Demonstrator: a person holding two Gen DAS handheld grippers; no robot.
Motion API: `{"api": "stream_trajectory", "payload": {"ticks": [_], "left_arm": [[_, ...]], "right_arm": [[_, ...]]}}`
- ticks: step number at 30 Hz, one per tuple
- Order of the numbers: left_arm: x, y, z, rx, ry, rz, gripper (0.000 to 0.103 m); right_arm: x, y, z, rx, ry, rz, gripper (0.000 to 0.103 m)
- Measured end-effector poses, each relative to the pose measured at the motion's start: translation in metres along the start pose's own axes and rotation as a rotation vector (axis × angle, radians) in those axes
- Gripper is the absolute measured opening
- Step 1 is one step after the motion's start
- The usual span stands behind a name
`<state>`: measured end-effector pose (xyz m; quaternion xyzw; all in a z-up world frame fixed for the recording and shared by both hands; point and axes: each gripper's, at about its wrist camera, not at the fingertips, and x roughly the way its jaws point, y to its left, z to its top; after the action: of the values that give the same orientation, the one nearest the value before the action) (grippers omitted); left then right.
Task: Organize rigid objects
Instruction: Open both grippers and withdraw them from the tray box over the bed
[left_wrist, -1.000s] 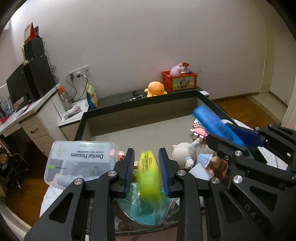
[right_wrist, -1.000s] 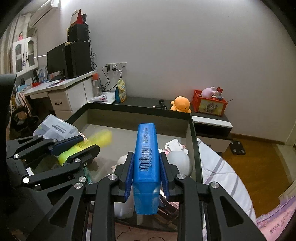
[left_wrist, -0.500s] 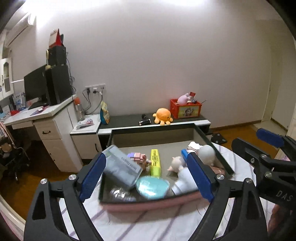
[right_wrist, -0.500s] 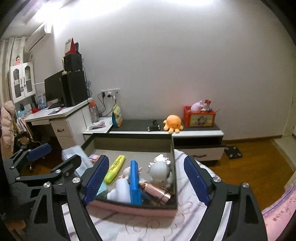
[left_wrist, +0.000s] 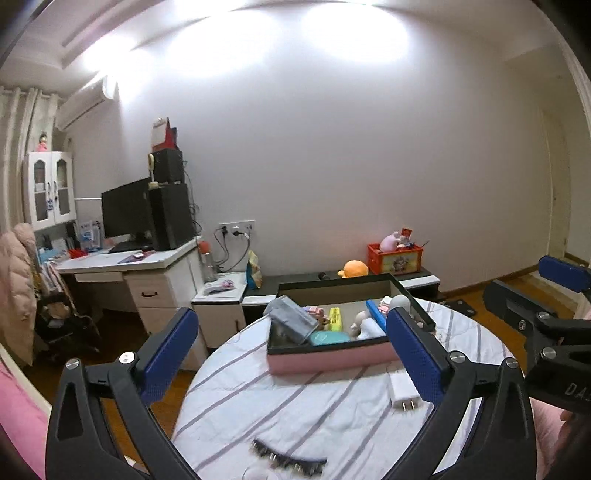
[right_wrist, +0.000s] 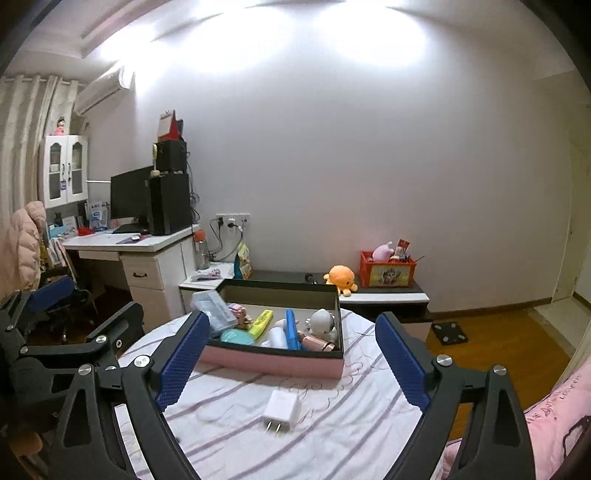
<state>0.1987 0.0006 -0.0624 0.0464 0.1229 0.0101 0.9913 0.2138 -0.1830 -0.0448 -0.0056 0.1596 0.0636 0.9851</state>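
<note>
Left tongs (left_wrist: 291, 354) just spread wide and empty, pink box (left_wrist: 332, 360) of items beyond on striped cloth (left_wrist: 295, 413).

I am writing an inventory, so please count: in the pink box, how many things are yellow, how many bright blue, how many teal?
Yellow, highlighter: 1
Bright blue, flat case: 1
Teal, oval case: 1
Total in the pink box: 3

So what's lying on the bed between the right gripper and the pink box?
In the right wrist view, only a white plug adapter lies on the striped bedsheet between the open right gripper and the pink box.
</note>
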Motion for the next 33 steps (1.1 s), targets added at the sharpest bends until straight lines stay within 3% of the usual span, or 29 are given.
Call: {"api": "stream_trajectory", "payload": {"ticks": [8,16,20,27,33], "left_arm": [[-0.044,0.006,-0.008,-0.019,-0.029,-0.026,0.103],[-0.059,0.001,-0.010,0.003,-0.060,-0.017,0.103],[-0.053,-0.001,-0.017,0.021,-0.027,-0.022,0.103],[-0.024,0.007,-0.053,0.035,0.118,-0.065,0.103],[0.021,0.015,-0.112,-0.001,0.345,-0.063,0.103]], "right_arm": [[-0.053,0.013,-0.012,-0.009,-0.039,-0.008,0.093],[-0.068,0.013,-0.013,-0.003,-0.057,-0.024,0.093],[-0.069,0.015,-0.020,0.000,-0.045,-0.026,0.093],[-0.042,0.019,-0.040,0.000,0.046,-0.005,0.093],[-0.008,0.016,-0.070,0.014,0.160,0.004,0.093]]}}
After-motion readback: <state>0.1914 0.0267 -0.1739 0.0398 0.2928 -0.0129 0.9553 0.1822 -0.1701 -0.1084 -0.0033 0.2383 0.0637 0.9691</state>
